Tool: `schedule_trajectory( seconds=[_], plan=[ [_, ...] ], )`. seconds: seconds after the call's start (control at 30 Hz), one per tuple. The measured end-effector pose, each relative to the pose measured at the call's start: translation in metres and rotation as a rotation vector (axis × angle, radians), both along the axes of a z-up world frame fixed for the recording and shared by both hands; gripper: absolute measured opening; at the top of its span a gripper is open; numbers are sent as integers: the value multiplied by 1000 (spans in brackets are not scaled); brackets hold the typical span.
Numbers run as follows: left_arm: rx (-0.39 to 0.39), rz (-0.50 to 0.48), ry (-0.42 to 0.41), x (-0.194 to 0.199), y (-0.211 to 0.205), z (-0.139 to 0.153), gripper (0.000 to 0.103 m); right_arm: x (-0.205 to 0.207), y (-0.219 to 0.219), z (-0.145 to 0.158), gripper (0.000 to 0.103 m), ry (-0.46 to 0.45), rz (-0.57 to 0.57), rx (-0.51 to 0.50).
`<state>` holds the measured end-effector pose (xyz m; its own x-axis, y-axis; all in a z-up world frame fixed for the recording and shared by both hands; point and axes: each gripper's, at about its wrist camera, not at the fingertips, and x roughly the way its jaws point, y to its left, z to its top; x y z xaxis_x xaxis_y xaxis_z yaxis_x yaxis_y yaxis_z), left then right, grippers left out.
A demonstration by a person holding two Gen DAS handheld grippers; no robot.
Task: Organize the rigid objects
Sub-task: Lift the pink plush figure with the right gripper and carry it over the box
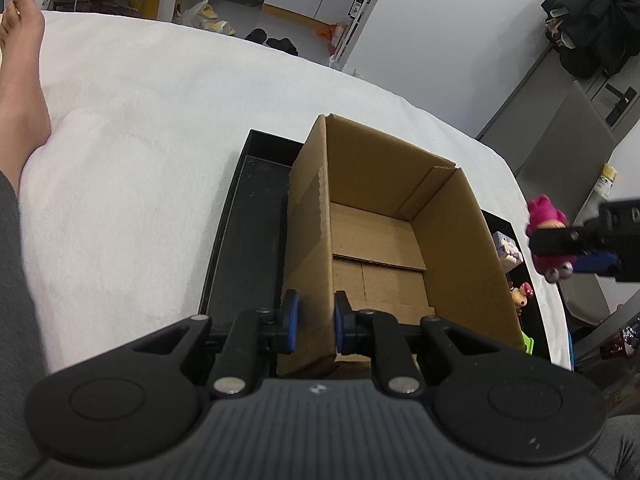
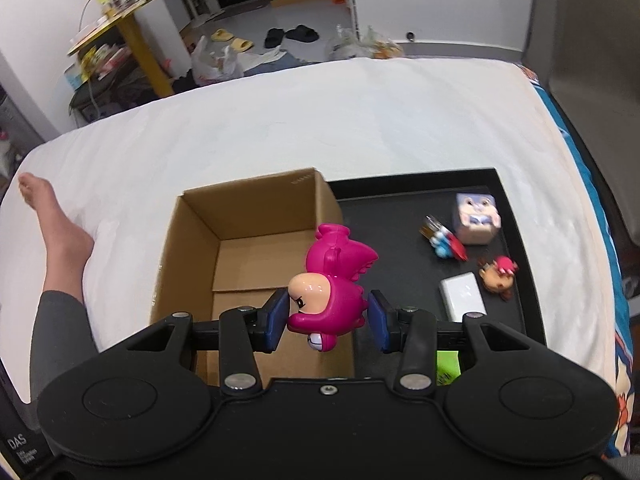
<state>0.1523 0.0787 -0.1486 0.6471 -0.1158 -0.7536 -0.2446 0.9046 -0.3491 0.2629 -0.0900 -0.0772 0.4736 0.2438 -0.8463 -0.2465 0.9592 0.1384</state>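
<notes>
Right wrist view: right gripper [image 2: 329,318] clamps a glossy magenta toy figure [image 2: 334,280], long axis pointing away, tilted right. Left gripper [image 1: 316,322] pinches the cardboard box [image 1: 308,216] wall.

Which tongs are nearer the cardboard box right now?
Left. The left tongs clamp the cardboard box wall at its near corner. The right tongs hold the pink toy above the box's right edge, not touching it.

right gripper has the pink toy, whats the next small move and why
Probably carry the pink toy a little further left over the open cardboard box, then lower it before letting go. The right gripper grips it above the box's right wall, so dropping now might hit the edge. The left gripper is clamped on the box's near wall, steadying it.
</notes>
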Motion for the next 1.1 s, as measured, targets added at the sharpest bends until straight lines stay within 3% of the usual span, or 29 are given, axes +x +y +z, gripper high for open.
schedule_trajectory(
  seconds=[0.43,1.1],
  plan=[
    [1,2,-2,-1,-1,0,16,15,50,-7,42,16,103,-22],
    [-5,30,2,-1,-3,-1,16,37,89,-50,42,58,156,-54]
  ],
)
